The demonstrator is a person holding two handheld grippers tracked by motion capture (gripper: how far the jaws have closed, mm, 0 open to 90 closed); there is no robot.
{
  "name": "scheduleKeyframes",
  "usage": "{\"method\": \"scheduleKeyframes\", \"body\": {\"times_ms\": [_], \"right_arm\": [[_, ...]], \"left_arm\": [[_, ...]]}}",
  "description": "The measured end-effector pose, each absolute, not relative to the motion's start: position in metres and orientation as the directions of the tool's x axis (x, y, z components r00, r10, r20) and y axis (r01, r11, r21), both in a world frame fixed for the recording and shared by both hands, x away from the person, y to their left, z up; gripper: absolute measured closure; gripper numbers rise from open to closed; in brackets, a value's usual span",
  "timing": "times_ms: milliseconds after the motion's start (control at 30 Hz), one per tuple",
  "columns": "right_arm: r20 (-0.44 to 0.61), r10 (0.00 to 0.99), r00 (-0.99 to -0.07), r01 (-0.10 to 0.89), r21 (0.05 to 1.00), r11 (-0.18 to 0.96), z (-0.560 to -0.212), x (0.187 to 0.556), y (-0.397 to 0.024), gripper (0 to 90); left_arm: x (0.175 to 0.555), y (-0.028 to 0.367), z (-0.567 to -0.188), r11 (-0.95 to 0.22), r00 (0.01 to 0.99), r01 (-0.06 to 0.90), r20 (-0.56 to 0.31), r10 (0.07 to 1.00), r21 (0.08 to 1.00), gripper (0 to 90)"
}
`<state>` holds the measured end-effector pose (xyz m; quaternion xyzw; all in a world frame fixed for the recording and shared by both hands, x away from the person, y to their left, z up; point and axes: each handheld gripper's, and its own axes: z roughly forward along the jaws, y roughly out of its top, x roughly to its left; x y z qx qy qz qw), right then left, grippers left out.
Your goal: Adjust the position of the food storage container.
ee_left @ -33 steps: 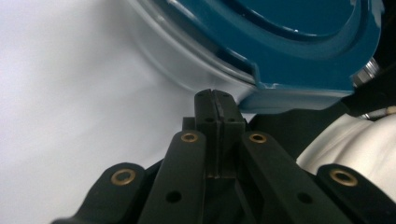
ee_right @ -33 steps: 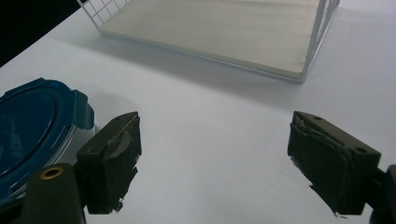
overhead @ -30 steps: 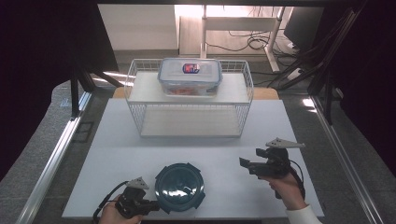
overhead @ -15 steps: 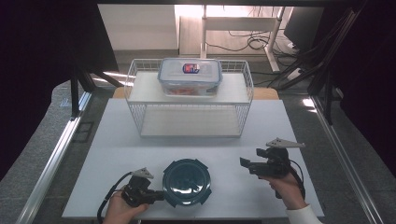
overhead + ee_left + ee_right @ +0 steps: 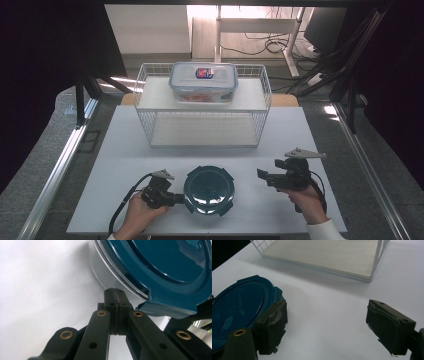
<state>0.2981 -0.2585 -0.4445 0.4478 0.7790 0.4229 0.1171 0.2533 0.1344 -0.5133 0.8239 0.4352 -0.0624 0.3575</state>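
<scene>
A round container with a dark teal lid sits on the white table near its front edge. My left gripper is low at the container's left side, against its rim. In the left gripper view the jaws are pressed together with nothing between them, and their tip lies beside a latch tab of the teal lid. My right gripper hovers right of the container, open. In the right gripper view its pads stand wide apart over bare table, with the teal lid at the left.
A white wire rack with a wooden shelf stands at the middle back of the table. A rectangular clear-lidded box rests on top of it. The rack's lower shelf lies ahead of the right gripper.
The left gripper has moved right and slightly away from the person, and the round container has slid the same way. The right gripper has stayed where it was.
</scene>
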Motion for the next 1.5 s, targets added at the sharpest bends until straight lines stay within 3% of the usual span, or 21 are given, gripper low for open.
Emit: {"method": "scheduleKeyframes", "body": {"times_ms": [1500], "right_arm": [[0.204, 0.801, -0.564, 0.606, 0.761, 0.233, -0.445, 0.301, -0.262, 17.2]], "left_arm": [[0.314, 0.091, -0.514, -0.333, 0.608, 0.768, -0.457, 0.65, 0.548, 90.0]]}}
